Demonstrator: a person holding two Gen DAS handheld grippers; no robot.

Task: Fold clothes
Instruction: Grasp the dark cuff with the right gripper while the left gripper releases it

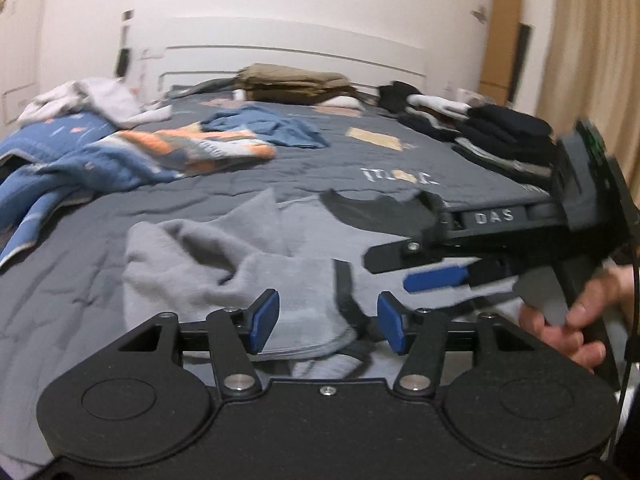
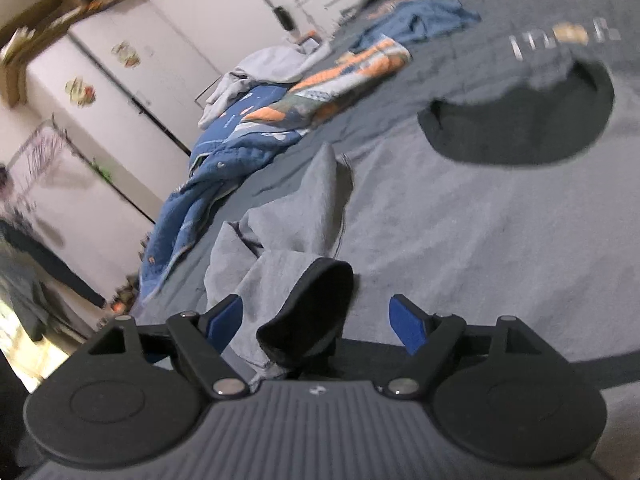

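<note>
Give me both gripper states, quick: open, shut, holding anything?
Left gripper: open, pads apart around a fold of the grey fleece sweatshirt, not clamped.
Right gripper: open, its black cuff lies between the pads, ungripped.

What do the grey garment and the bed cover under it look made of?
The grey garment looks like soft fleece or sweatshirt knit: matte, fuzzy nap, thick rumpled folds, with a darker collar lining. The bed cover seems a quilted woven fabric: dark grey, matte, puckered along stitch lines. The blur leaves both uncertain.
</note>
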